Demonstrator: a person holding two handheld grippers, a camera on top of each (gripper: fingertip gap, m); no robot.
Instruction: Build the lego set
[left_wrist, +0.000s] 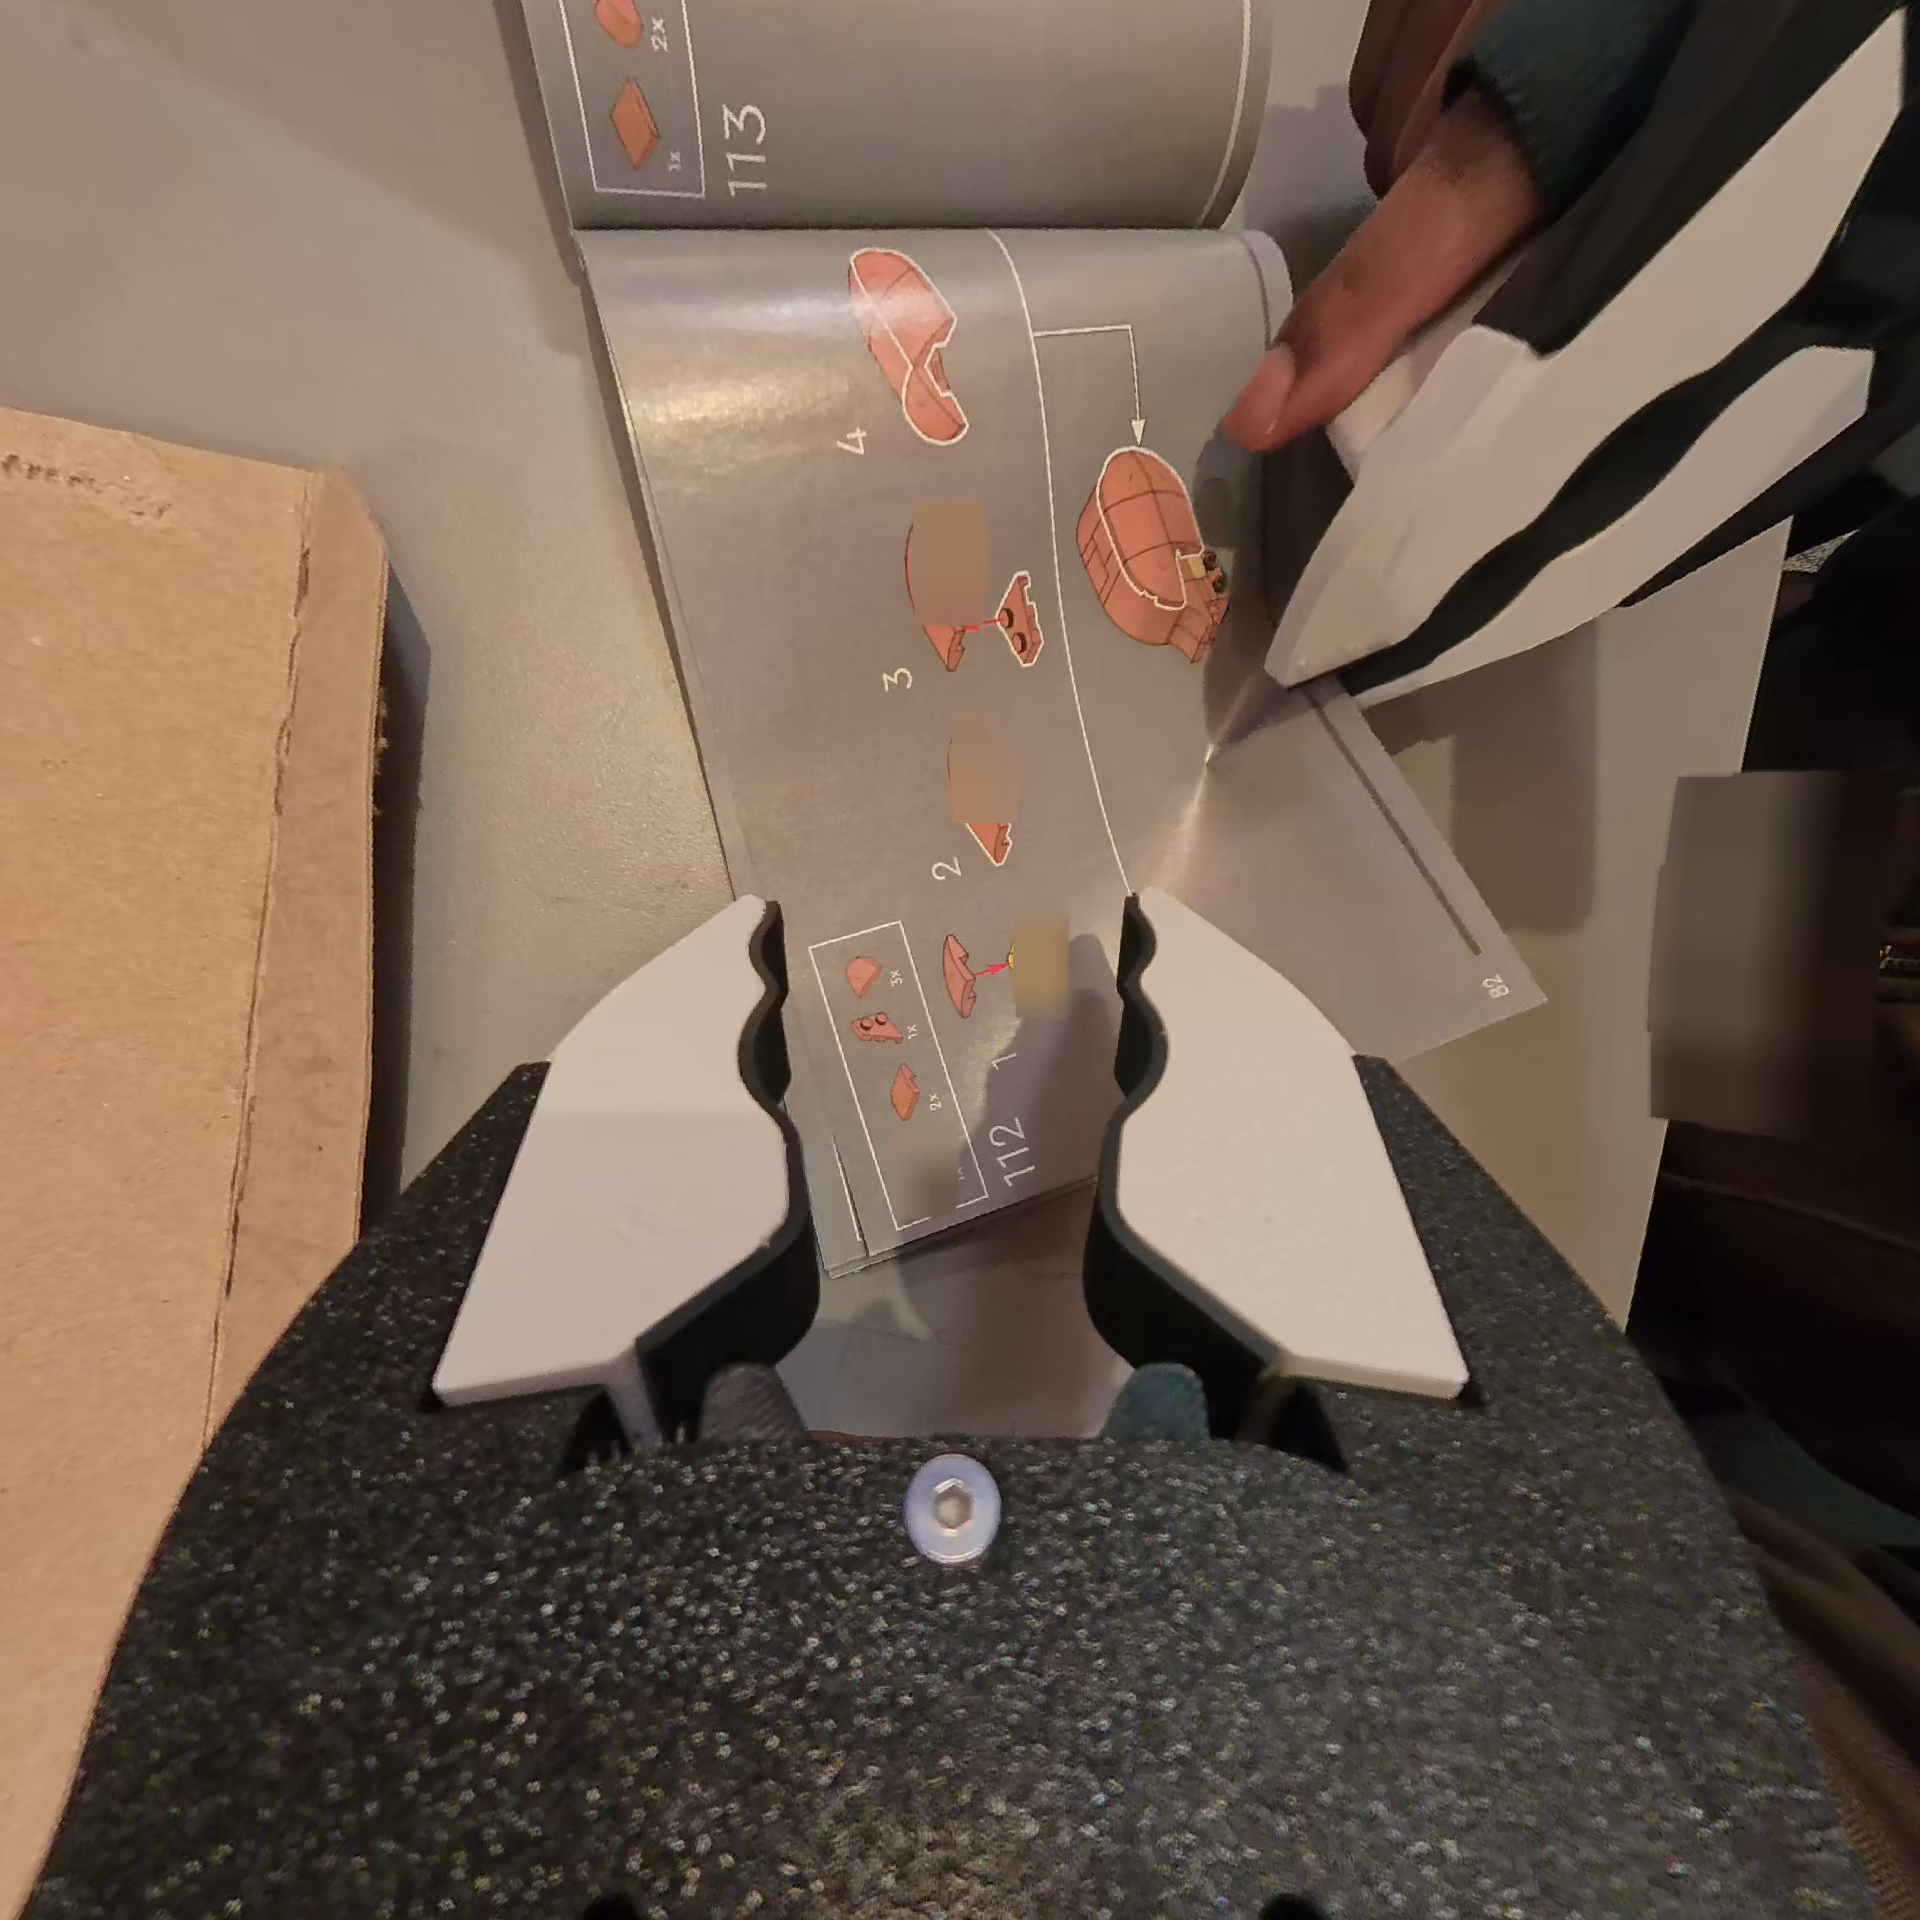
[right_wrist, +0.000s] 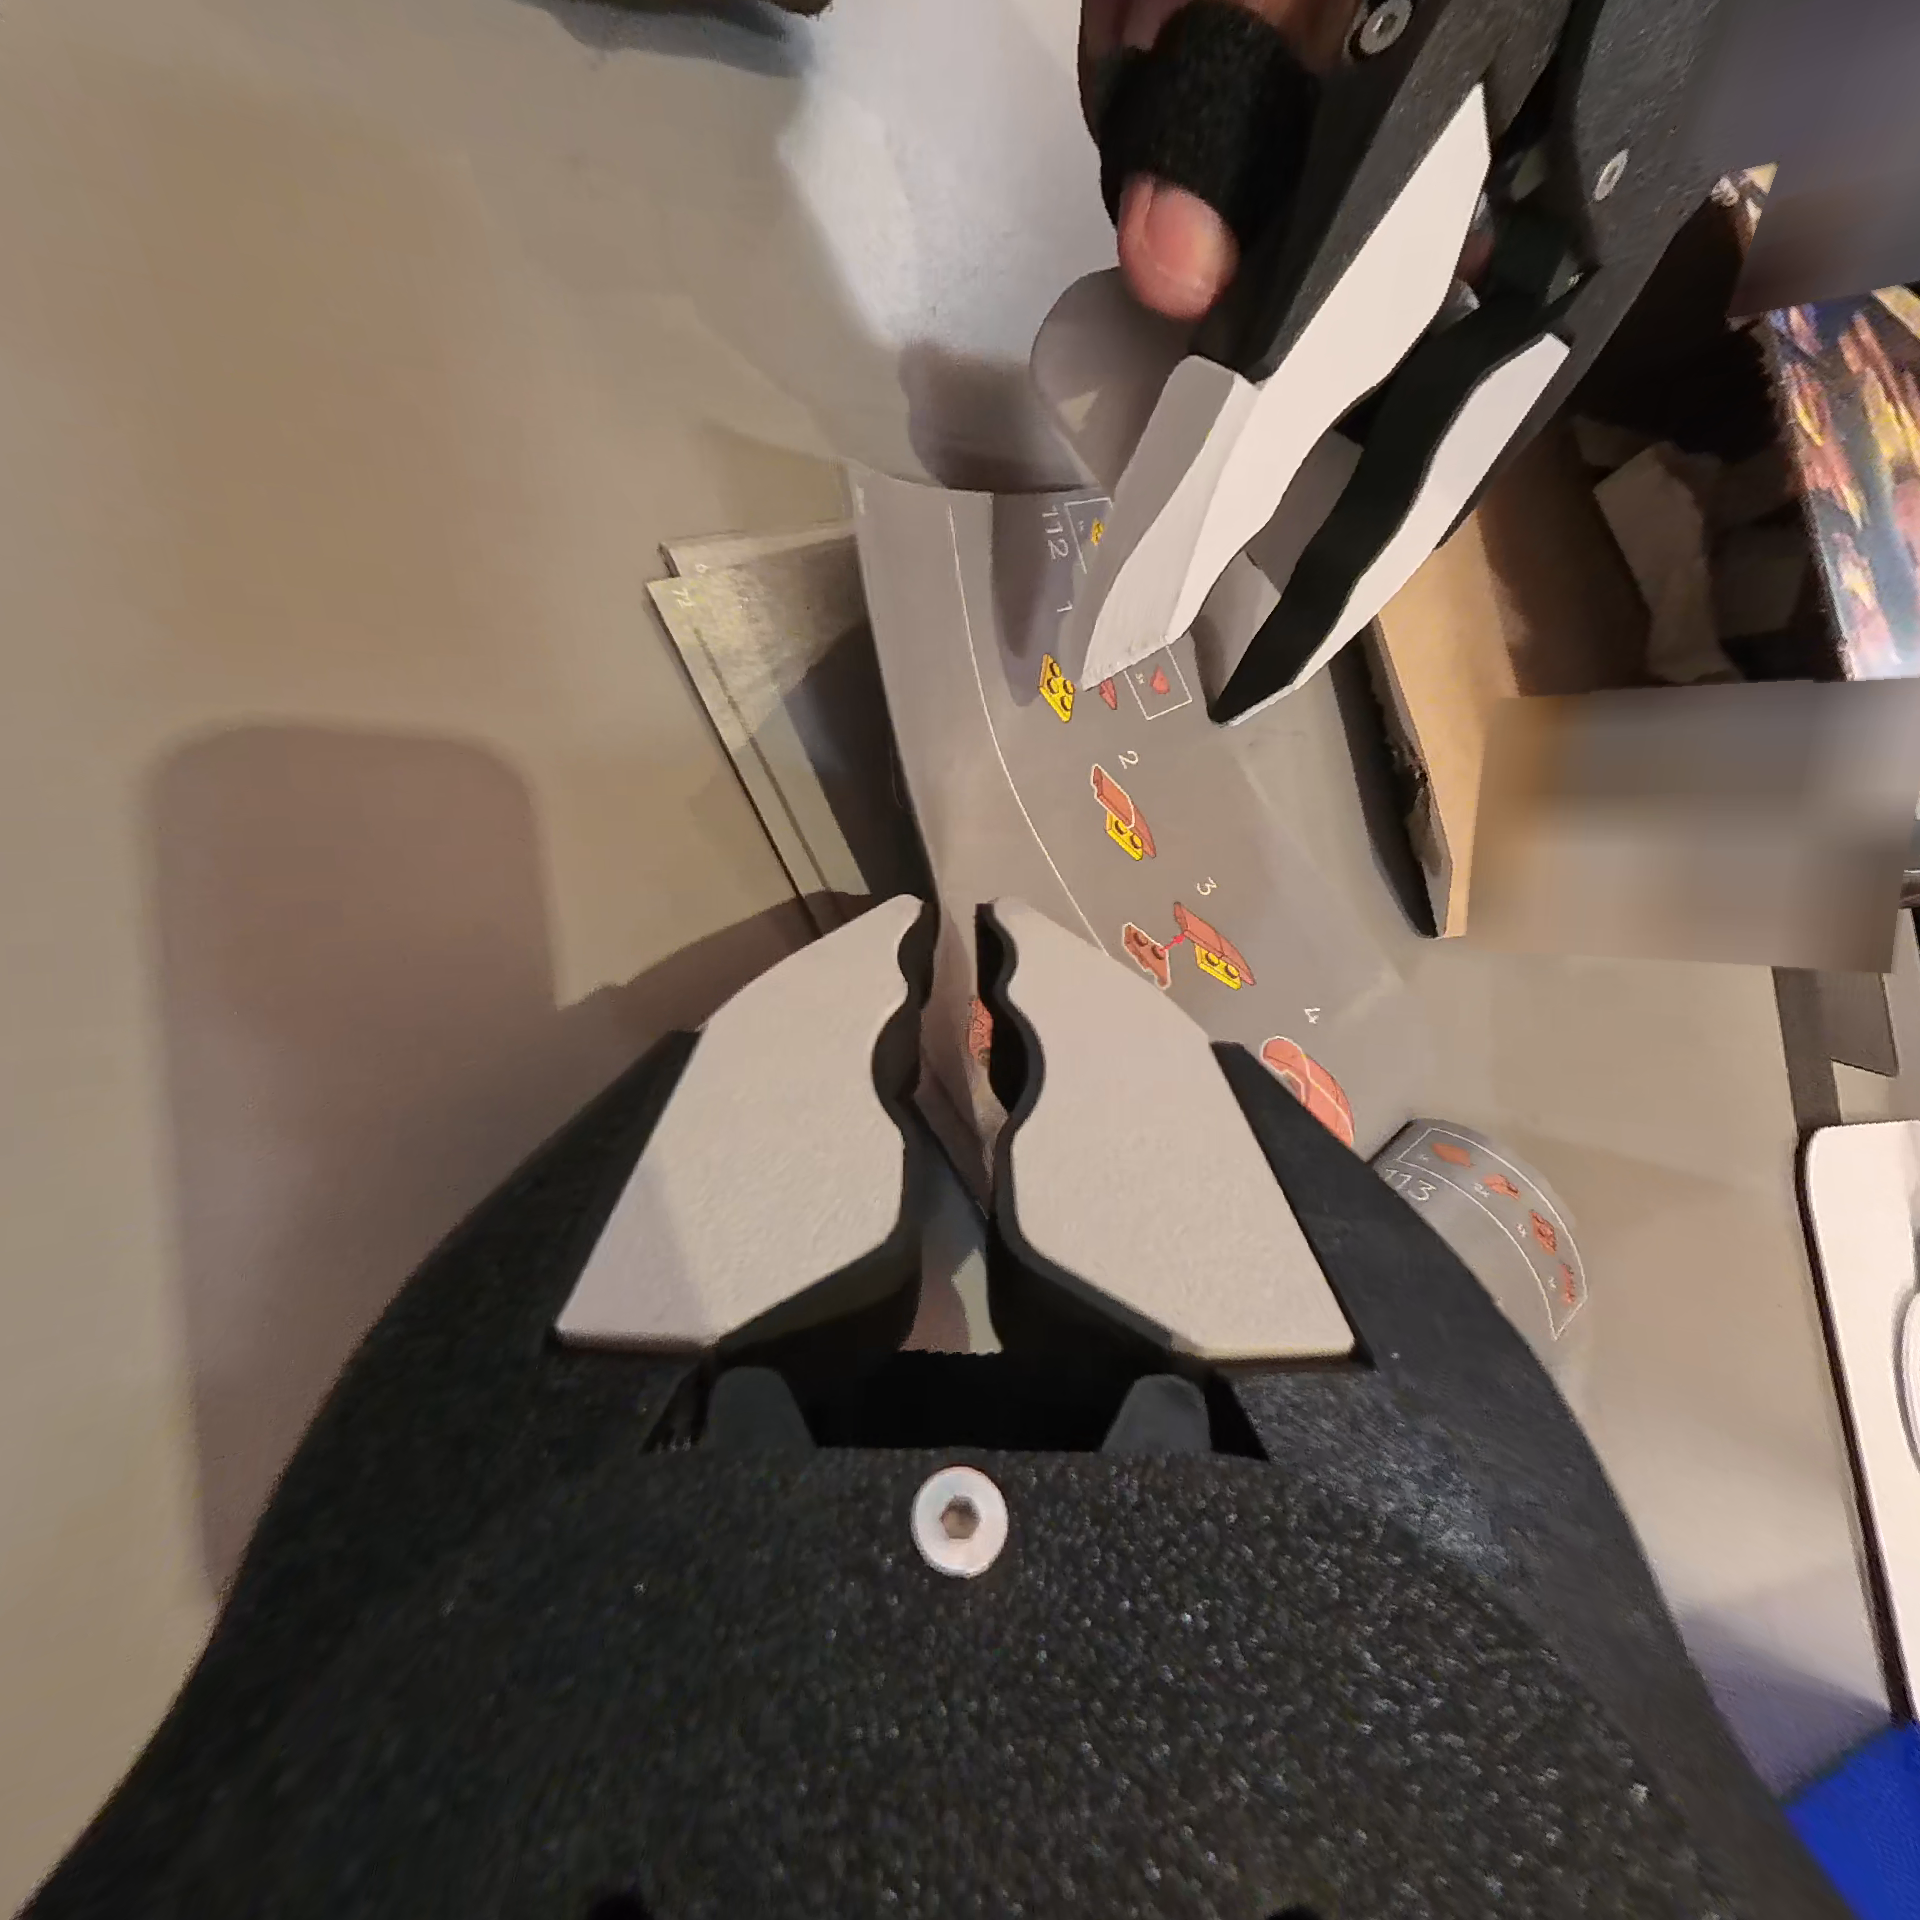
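Cardboard (left_wrist: 156, 935) sits at 9 o'clock of the left view, beside the open booklet (left_wrist: 935, 582) on the table (left_wrist: 312, 260). The left gripper (left_wrist: 951, 914) hovers over the booklet's near corner, fingers well apart, nothing between them.

The glossy page (left_wrist: 1299, 831) curls up at 3 o'clock. The right gripper (right_wrist: 951, 914) has its fingers nearly together on the raised page edge; it looks pinched, though I can't tell for sure. In the left view, that gripper enters from 2 o'clock with a bare fingertip (left_wrist: 1278, 390) on the page.

No bricks show in either view; a box (right_wrist: 1507, 644) lies at 2 o'clock of the right view.

Handling guess: the page is light, thin, floppy, slick and easy to crease or tear. Best held at the free outer edge with a light pinch, the other gripper pressing the spine side flat.
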